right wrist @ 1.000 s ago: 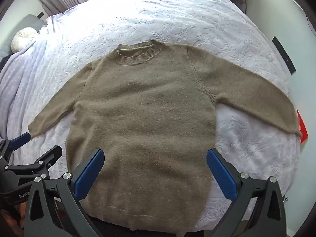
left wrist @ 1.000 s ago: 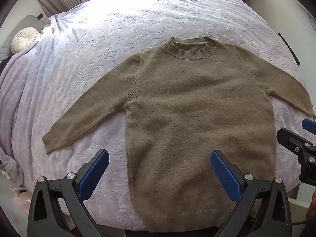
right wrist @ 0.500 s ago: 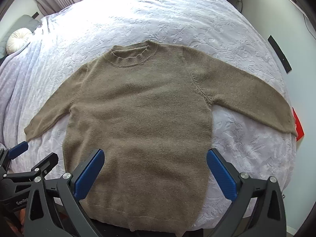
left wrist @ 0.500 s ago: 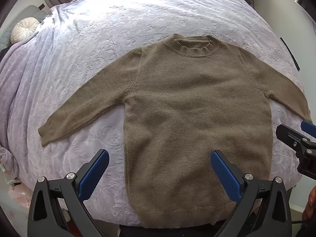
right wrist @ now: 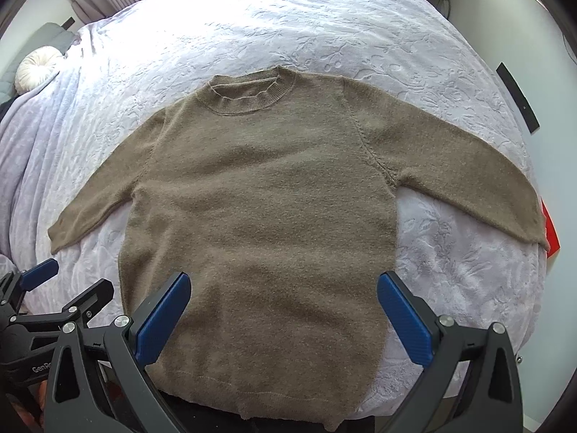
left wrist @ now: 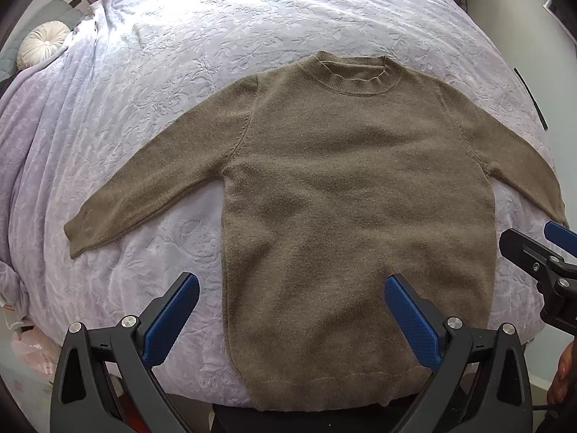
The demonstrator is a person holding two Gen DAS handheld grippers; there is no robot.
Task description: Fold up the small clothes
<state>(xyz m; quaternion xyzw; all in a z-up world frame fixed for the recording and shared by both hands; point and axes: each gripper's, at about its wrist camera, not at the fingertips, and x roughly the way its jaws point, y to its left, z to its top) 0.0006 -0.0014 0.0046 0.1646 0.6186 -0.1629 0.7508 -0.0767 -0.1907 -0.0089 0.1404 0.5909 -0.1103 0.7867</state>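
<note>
An olive-brown knit sweater (left wrist: 346, 195) lies flat and face up on a bed, both sleeves spread out, collar at the far end, hem at the near bed edge. It also shows in the right wrist view (right wrist: 267, 216). My left gripper (left wrist: 288, 310) is open and empty, held above the sweater's lower left part. My right gripper (right wrist: 285, 310) is open and empty above the lower right part of the body. Each gripper shows at the edge of the other's view: the right one (left wrist: 541, 252), the left one (right wrist: 54, 288).
The bed has a pale lilac embossed cover (left wrist: 180, 54). A round white cushion (left wrist: 41, 45) lies at the far left. A red object (right wrist: 550, 231) sits by the bed's right edge. A wall runs along the right side.
Both grippers have drawn back and up a little, so the sweater sits lower and smaller in both views. The sweater has not moved. Both grippers stay open.
</note>
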